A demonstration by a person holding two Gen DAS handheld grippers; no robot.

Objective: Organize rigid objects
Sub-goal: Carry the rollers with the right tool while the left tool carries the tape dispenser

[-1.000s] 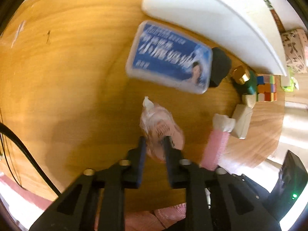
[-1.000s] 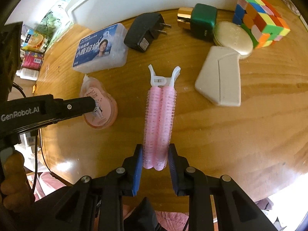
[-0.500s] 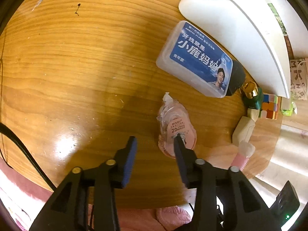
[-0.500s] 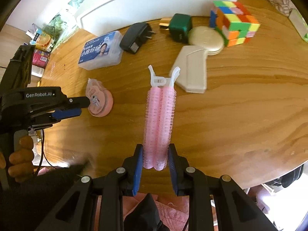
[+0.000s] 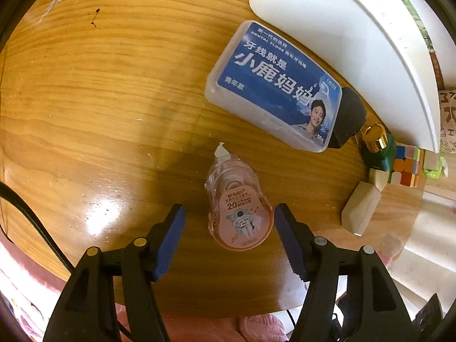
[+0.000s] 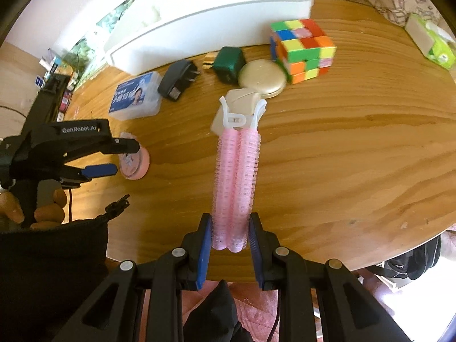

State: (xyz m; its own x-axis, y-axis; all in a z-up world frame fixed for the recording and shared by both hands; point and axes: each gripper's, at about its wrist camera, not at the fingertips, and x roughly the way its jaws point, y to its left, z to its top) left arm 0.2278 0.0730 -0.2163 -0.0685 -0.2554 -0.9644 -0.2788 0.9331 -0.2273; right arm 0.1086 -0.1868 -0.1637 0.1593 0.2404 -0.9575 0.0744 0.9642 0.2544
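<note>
A pink correction tape dispenser (image 5: pixel 238 209) lies flat on the round wooden table (image 5: pixel 85 99). My left gripper (image 5: pixel 229 216) is open, its fingers on either side of the dispenser and apart from it. It also shows in the right wrist view (image 6: pixel 125 156), beside the dispenser (image 6: pixel 135 161). My right gripper (image 6: pixel 230 226) is shut on a pink hair roller clip (image 6: pixel 236 182) and holds it above the table, white clip end pointing away.
A dental floss box (image 5: pixel 273 85), black charger (image 6: pixel 178 81), green bottle (image 6: pixel 229 64), gold compact (image 6: pixel 262 78), beige case (image 5: pixel 362 208) and colour cube (image 6: pixel 302 48) lie before a white tray (image 6: pixel 199 20). A green tissue pack (image 6: pixel 436 42) sits far right.
My left gripper let go of the correction tape, opened wide and pulled back; the tape now lies on the table. My right gripper lifted the hair roller up and back from the table.
</note>
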